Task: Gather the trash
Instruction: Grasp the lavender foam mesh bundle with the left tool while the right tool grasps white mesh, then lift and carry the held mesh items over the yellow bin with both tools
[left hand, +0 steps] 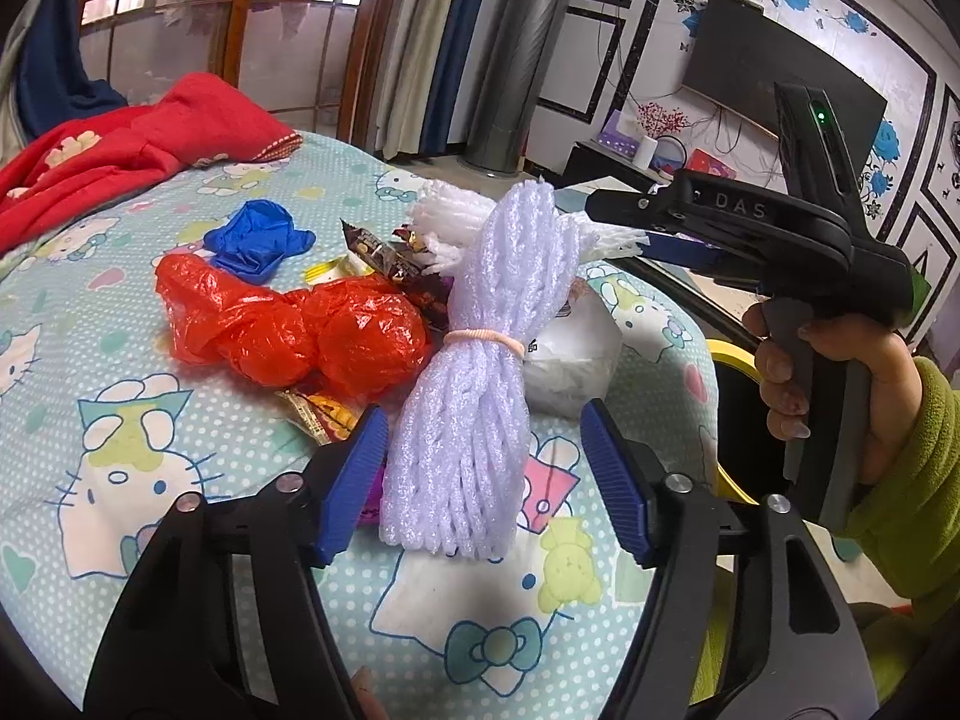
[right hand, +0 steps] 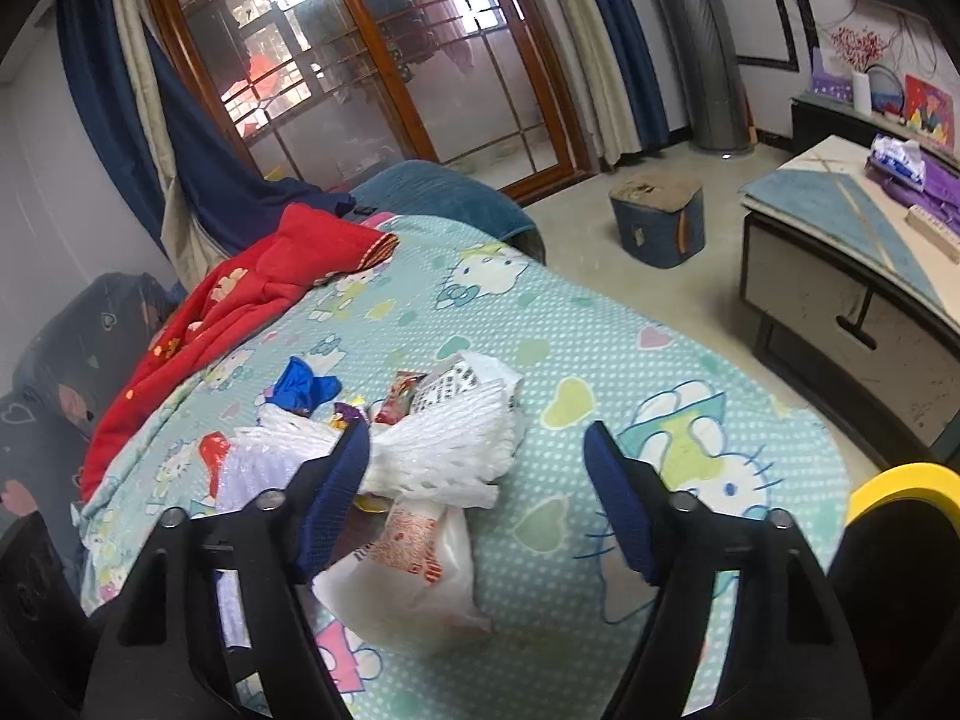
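Mostly crumpled trash (left hand: 336, 324), lilac foam-net bundle (left hand: 480, 372)

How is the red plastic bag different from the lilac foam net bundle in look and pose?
The red plastic bag is thin, glossy and crumpled flat; the lilac foam net bundle is thick, matte and long. The bag is loose; the bundle is tied by a pink band. Both lie on the cartoon-print cover.

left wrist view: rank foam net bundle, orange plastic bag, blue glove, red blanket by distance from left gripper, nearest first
From the left gripper:
1. Foam net bundle, between its open fingers.
2. Orange plastic bag, left of bundle.
3. Blue glove, behind the bag.
4. Red blanket, far left.
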### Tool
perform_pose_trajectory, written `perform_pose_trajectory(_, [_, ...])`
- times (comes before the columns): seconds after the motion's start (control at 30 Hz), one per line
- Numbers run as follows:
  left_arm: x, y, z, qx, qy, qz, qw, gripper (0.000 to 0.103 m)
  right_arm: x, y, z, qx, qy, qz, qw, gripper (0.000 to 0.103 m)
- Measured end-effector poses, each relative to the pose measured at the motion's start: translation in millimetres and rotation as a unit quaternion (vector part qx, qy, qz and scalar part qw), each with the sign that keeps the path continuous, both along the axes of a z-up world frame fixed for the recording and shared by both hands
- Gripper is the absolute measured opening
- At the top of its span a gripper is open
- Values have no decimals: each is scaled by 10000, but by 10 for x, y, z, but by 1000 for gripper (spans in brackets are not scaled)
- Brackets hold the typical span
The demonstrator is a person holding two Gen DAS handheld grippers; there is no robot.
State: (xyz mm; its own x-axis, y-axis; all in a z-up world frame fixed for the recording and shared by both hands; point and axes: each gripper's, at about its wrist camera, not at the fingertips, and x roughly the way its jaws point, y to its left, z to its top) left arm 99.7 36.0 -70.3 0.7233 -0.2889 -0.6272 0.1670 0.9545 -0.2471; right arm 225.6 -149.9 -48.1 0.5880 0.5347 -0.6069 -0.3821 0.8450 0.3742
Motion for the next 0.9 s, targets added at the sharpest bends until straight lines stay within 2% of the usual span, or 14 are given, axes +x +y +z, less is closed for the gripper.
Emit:
perform_pose_trajectory(0.03, [5, 2, -5, 4, 17, 5, 10000, 54, -1, 3, -6, 4, 17, 27, 10000, 57])
perform_pose_trajectory(0.1, [8, 1, -12, 27, 61, 18, 10000, 52, -20, 7, -14, -6, 44, 65, 10000, 39])
perform_pose_trajectory(0.2, [5, -12, -12, 67, 90, -3, 9999, 50, -93, -9, -12, -21, 12, 140, 9999, 25])
perform_pose_trajectory(0.23, [3, -13, -9, 72, 87, 2, 9999, 48, -112, -14, -7, -24, -9, 151, 9999, 20])
perform_pose_trajectory(0.27, [5, -15, -6, 76, 85, 1, 9999, 41, -133, -26, 1, -16, -27, 160, 9999, 16])
perform_pose_trajectory(0.3, [12, -10, -7, 77, 85, 2, 9999, 36, -158, -44, 12, 2, -45, 173, 9998, 15])
perform_pose_trajectory(0.43, [29, 5, -22, 90, 143, 19, 9999, 27, -287, -115, 76, 109, -144, 208, 9996, 12])
perform_pose_trajectory(0.5, [36, 7, -29, 88, 165, 15, 9998, 17, -343, -148, 108, 163, -188, 228, 9994, 11])
perform_pose_trajectory(0.6, [39, -5, -33, 98, 175, -55, 9998, 12, -413, -193, 149, 233, -238, 251, 9991, 9])
perform_pose_trajectory(0.9, [-48, -55, 77, 139, -64, -60, 9999, 10, -635, -277, 290, 339, -430, 349, 9979, 6])
